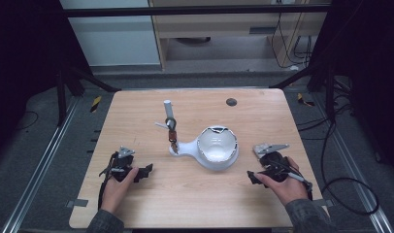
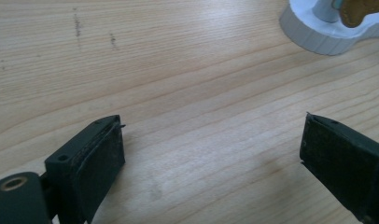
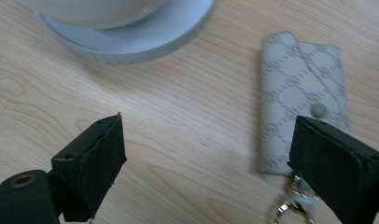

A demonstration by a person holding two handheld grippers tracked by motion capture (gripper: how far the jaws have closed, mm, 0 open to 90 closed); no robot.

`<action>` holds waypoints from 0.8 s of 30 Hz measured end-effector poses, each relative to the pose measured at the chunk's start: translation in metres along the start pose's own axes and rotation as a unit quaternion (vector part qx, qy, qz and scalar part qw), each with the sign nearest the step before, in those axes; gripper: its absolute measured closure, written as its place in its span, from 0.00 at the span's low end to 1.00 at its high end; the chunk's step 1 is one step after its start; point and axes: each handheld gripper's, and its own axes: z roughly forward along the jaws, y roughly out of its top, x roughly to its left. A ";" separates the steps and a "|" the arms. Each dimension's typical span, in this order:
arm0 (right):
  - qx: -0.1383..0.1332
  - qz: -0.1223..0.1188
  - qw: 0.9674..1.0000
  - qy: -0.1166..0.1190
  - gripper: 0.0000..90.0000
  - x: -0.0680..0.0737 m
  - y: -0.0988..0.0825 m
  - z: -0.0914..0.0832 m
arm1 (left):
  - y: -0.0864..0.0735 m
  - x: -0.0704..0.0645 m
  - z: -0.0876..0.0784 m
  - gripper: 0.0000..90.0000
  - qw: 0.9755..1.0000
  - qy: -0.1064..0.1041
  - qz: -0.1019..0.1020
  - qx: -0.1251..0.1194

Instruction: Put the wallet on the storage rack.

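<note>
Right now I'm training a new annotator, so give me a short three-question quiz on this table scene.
1. True or false: the left gripper has something between its jaws.
2. In the right gripper view, the grey patterned key case is: A) inside the white bowl, B) flat on the table, C) hanging from the post.
3. What hangs on the upright post of the white stand?

Key: 1 false, the jaws stand open over bare wood. 2 B. 3 a clip with a brown tag.
</note>
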 end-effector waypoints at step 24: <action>0.106 0.039 0.993 -0.030 0.17 -0.043 0.039 -0.008 | -0.003 -0.006 0.004 0.00 0.999 0.036 0.038 0.010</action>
